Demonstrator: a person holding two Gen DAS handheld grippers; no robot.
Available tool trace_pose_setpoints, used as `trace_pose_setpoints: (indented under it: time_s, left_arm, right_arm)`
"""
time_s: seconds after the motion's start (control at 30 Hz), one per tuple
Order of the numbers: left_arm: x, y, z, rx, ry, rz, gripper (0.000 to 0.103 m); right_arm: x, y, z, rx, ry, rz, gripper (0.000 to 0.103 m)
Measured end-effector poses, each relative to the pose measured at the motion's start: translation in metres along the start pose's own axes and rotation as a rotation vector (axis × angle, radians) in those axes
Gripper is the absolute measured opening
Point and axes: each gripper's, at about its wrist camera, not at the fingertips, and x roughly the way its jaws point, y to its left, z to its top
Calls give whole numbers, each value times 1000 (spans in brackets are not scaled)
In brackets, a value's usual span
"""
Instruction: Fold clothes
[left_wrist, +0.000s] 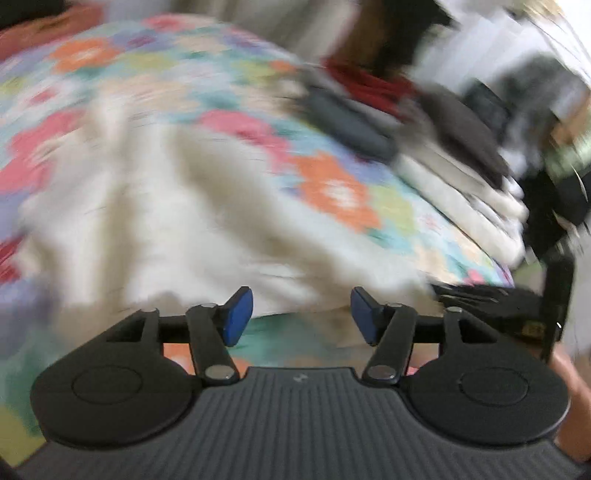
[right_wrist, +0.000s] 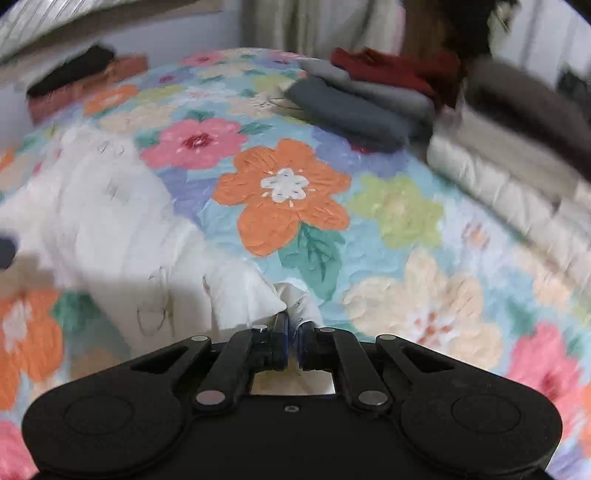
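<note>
Left wrist view: heavily blurred. The left gripper (left_wrist: 301, 314) is standing with its jaws apart, the blue pads (left_wrist: 238, 315) well separated and nothing clamped between them. A white garment (left_wrist: 166, 206) is lying across the left and centre of the frame on a floral bedspread (left_wrist: 332, 188), with its near edge passing just beyond the pads; whether cloth is touching either pad cannot be determined. At the right of the frame a stack of folded clothes (left_wrist: 461, 177) is sitting on the bedspread, light pieces below and dark pieces on top. A dark grey folded item (left_wrist: 351, 122) is lying above centre, and a red cloth (left_wrist: 369, 85) is lying behind it.

Right wrist view: sharper. The right gripper (right_wrist: 291, 343) is pinching a corner of the white garment (right_wrist: 103, 221); the pads are closed nearly together with the cloth between them at lower centre. From that corner the garment is spreading up and toward the left of the frame, rumpled, lying on the floral bedspread (right_wrist: 284, 192). The stack of folded clothes (right_wrist: 509, 162) is occupying the right edge. The dark grey folded item (right_wrist: 347, 114) is resting at upper centre, beside a lighter grey piece, with the red cloth (right_wrist: 384, 66) behind it. A dark and a reddish-brown item are lying at upper left, too blurred to identify.
</note>
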Motion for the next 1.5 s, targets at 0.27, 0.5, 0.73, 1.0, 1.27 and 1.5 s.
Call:
trace_pose_setpoints:
  time_s: [0.27,0.5,0.73,1.0,1.27,1.5]
  left_arm:
    - [-3,74,10,-73,-11,269,64]
    - [14,87,5,-147,68,116,76]
    - [45,102,-9,-225,62,87,96]
    - [19,71,-2,-37,-113,102,2]
    - [-26,76,15,-31,-333,82,2]
    - [-14,82,17,-84,-309,27,2]
  right_arm:
    - [5,-17,17,-107,0,-199,11]
    - [-23,-14,31,12,-109,137,58]
    - [-28,34,39,-77,-127,435,87]
    - [23,60,34,-158,-7,168,60]
    - [-28,23,81,19,-204,166,11]
    - [-55,34,148,-90,-397,36,8]
